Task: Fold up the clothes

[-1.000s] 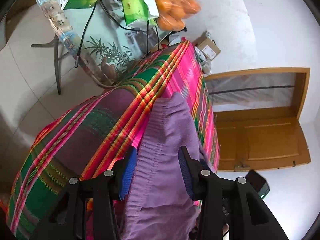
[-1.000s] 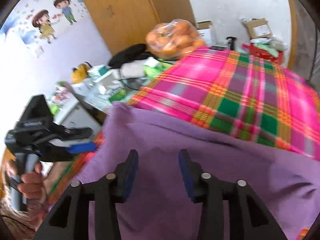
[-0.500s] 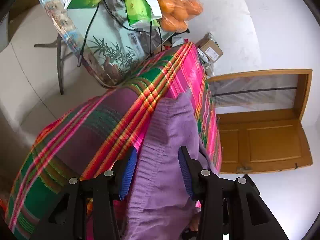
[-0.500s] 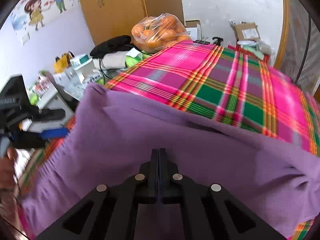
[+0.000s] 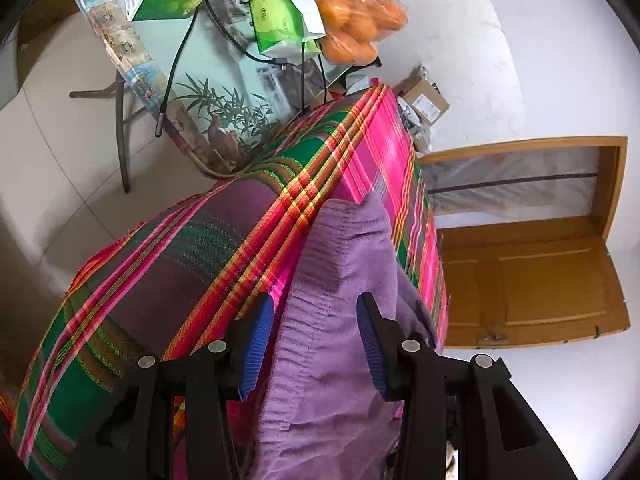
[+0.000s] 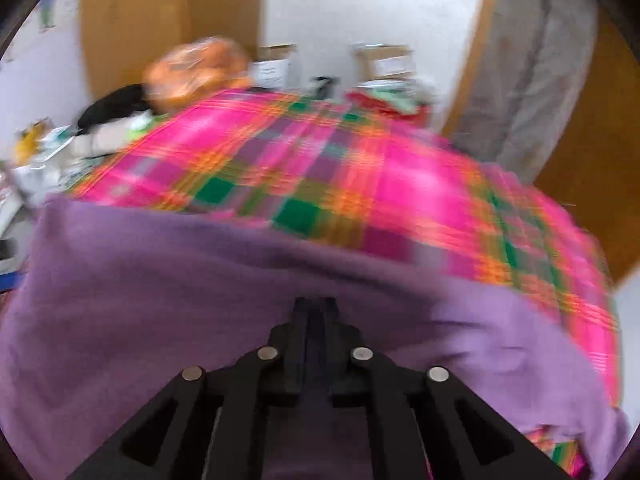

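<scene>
Change since earlier frame: the right gripper (image 6: 316, 308), open a second ago, is now sitting closed on the soft purple knitted garment (image 6: 168, 300); its view is blurring, so it is moving quickly. The left gripper (image 5: 316, 344) is keeping its place.
Right fingers: pressing together, pinching a fold of the purple garment.
Left fingers: standing wide apart, the blue pads (image 5: 256, 344) on either side of the garment's ribbed edge (image 5: 304, 312), not pressing it.
Garment place: lying on the pink, green and orange plaid cloth (image 5: 208, 264), along its near edge, one end hanging over that edge.
Risk, slipping: the right gripper is pulling fast while the left is holding nothing, so the whole garment is likely sliding instead of folding.
Risk, dragging: the plaid cloth is loose, so it may be coming along with the garment.
Risk, falling: the overhanging end may pull the garment off the plaid cloth.
</scene>
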`<state>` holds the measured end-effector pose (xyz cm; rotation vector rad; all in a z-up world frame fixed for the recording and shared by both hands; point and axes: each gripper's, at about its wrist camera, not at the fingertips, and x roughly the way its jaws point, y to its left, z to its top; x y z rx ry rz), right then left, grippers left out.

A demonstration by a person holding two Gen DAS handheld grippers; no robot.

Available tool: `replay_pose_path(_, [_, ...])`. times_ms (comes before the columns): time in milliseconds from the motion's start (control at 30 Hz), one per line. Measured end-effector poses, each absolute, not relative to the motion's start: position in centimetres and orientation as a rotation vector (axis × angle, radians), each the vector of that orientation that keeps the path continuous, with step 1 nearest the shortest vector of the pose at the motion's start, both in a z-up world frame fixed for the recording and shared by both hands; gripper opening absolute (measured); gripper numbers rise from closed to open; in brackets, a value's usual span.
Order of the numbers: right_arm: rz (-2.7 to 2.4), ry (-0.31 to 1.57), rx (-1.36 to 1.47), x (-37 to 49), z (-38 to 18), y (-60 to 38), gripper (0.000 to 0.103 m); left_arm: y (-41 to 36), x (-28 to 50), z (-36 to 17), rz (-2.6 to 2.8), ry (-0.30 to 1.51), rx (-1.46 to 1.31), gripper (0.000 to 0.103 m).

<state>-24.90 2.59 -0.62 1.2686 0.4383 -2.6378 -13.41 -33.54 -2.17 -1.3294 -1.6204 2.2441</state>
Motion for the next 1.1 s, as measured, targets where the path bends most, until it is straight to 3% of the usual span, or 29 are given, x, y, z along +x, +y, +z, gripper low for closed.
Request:
replay_pose_path(100, [-2.685, 0.369, 1.272, -25.9, -0.9, 5.3, 0.005, -33.4, -13.5, -2.1, 2.252, -1.612, -1.337, 0.044])
replay_pose_path(367, [-2.821, 0.409, 1.364, -27.1, -0.8, 10.8, 0.005, -33.4, -13.6, -2.1, 2.257, -1.627, -1.333, 0.044])
replay_pose_path(467, [-2.855, 0.438, 1.385, -27.5, -0.9, 12.0, 0.000, -33.1, -13.7, -2.0, 2.258, -1.613, -1.341, 0.044])
replay_pose_path(800, [-2.909, 0.626, 1.374, -27.4, -1.5, 10.5, 0.000, -32.8, -13.9, -2.2, 2.233, -1.605, -1.348, 0.044])
replay_pose_path(1100, [-2.916, 0.646, 1.371, -28.2, -1.8, 10.5, 0.000, -32.5, -15.2, -3.0, 2.093, -1.647, -1.374, 0.044])
